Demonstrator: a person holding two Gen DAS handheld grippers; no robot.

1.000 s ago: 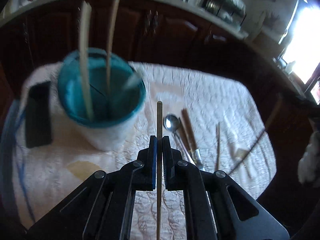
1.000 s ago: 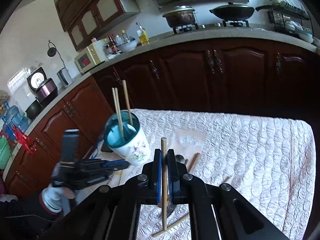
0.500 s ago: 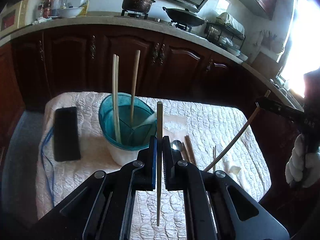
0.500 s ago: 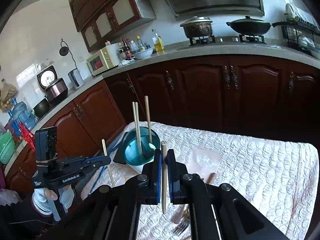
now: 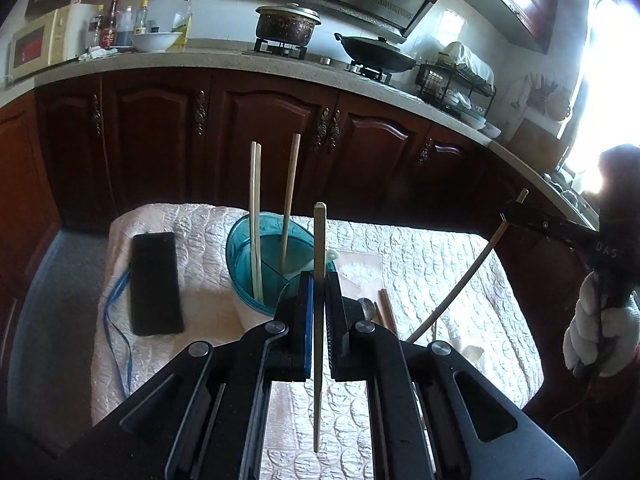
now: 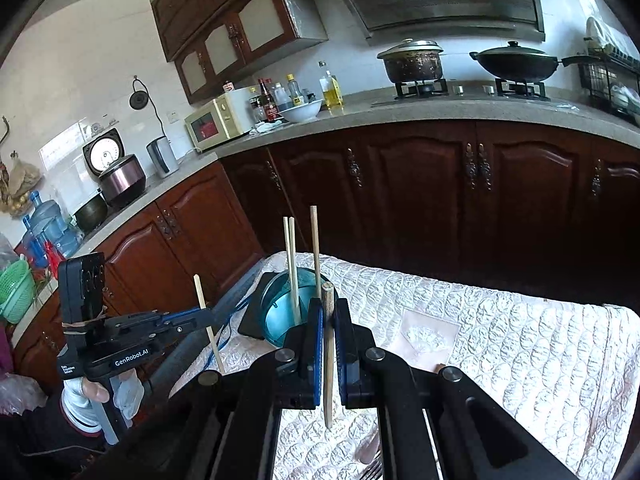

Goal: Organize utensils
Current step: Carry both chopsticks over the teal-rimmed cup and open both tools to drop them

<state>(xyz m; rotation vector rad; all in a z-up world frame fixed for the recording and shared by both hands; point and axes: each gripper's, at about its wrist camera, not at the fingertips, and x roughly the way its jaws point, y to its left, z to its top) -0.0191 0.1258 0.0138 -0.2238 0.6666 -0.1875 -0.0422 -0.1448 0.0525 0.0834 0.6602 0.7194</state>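
My left gripper (image 5: 319, 278) is shut on a pale wooden chopstick (image 5: 317, 380) that stands upright between its pads, above the table and in front of the teal-lined cup (image 5: 244, 276). Three chopsticks (image 5: 256, 220) stand in that cup. My right gripper (image 6: 328, 304) is shut on a darker chopstick (image 6: 329, 380), also upright, with the cup (image 6: 276, 316) just beyond it. Each gripper shows in the other's view: the right one (image 5: 516, 214) with its chopstick (image 5: 468, 276) slanting down, the left one (image 6: 206, 314) with its stick (image 6: 209, 328). A spoon (image 5: 366, 307) and a brown-handled utensil (image 5: 387, 310) lie on the cloth.
A black phone (image 5: 156, 282) with a blue cable (image 5: 116, 332) lies left of the cup on the white quilted cloth (image 6: 520, 344). A fork (image 6: 372, 470) shows at the bottom edge. Dark wooden cabinets (image 5: 260, 136) and a counter with a stove stand behind the table.
Both grippers have risen and drawn back from the table with their chopsticks still gripped. The cup now looks smaller and farther, and the right gripper has come into the left wrist view.
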